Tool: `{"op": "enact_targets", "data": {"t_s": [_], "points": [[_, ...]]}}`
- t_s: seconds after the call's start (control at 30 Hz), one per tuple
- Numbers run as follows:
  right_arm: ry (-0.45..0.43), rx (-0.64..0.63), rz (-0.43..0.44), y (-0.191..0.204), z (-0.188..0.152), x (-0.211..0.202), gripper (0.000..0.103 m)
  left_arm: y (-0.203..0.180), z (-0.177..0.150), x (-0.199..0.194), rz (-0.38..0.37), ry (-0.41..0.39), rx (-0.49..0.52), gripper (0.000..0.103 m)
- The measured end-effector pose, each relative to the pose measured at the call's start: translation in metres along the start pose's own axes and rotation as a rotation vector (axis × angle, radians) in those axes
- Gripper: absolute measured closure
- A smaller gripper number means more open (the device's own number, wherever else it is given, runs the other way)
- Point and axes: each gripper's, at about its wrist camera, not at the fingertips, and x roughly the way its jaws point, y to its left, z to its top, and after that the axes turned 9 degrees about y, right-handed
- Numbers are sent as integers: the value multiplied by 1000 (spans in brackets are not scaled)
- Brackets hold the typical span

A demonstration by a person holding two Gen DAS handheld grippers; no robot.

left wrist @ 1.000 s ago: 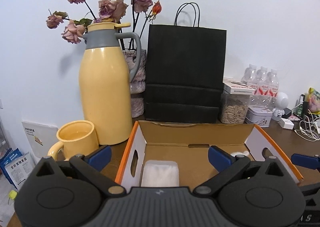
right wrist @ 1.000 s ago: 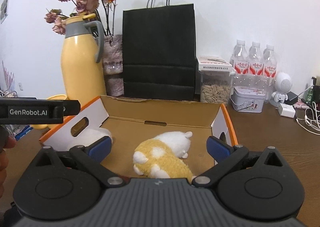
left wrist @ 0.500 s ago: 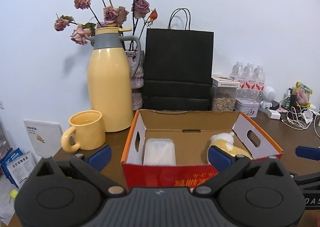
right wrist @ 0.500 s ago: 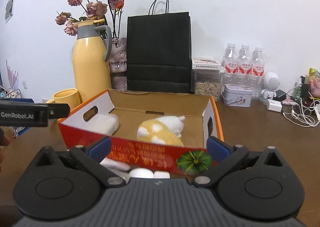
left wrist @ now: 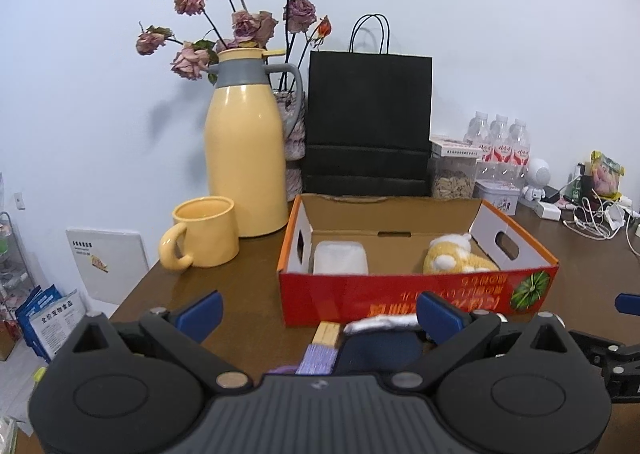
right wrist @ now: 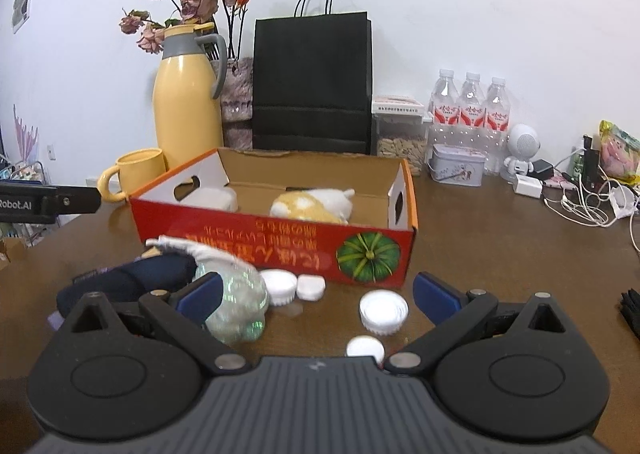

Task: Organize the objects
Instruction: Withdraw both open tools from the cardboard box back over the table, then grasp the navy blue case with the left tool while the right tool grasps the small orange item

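On the brown table [right wrist: 500, 238] we see a red box [right wrist: 280, 242] standing square to us, its near wall printed with a pumpkin and upside-down writing, its top open. Far behind it, close together along the wall, stand a yellow jug [left wrist: 244, 158], a black bag [left wrist: 368, 122] and a seed jar [left wrist: 454, 174]; a yellow mug [left wrist: 204, 232] sits just left of the box. Right of the box the table lies bare as far as a tangle of cables [right wrist: 588, 202] near the right edge. On the left the table edge falls away beside the mug.

Inside the box a white pad [left wrist: 340, 258] lies by the left wall and a yellow-and-white plush [right wrist: 312, 206] by the right wall, with bare cardboard between them.

Near us, before the box, things lie loose: a dark blue cloth item [right wrist: 132, 278], a shiny clear bag [right wrist: 236, 306] touching it, two white caps [right wrist: 294, 286] against the box's near wall, and two more caps [right wrist: 382, 312] nearer us. In the left view a purple block [left wrist: 320, 354] lies beside the dark item.

Our left gripper [left wrist: 318, 314] hangs over the dark item, fingers spread, grasping nothing. Our right gripper [right wrist: 316, 290] hangs over the caps, likewise spread wide and empty, its left finger [right wrist: 200, 294] in front of the shiny bag.
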Motion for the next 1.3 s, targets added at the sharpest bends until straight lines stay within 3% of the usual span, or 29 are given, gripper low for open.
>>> {"op": "enact_targets", "data": {"t_s": [0.5,0.8,0.9,1.17,1.3], "points": [[114,-43,-27,-13,-46,1,0,10,-38,-5,23,74,3,0],[140,4,-40,-35,-44,15,3,10,-43,-1,15,100,-10,0],[150,21,-40,-45,-41,20,12,10,-42,1,8,102,-9,0],[199,91,-1,-61,-33,40,52,2,-39,12,-4,129,-11,0],[201,119,13,-68,-36,43,65,-3,-37,15,-17,127,-4,0]]}}
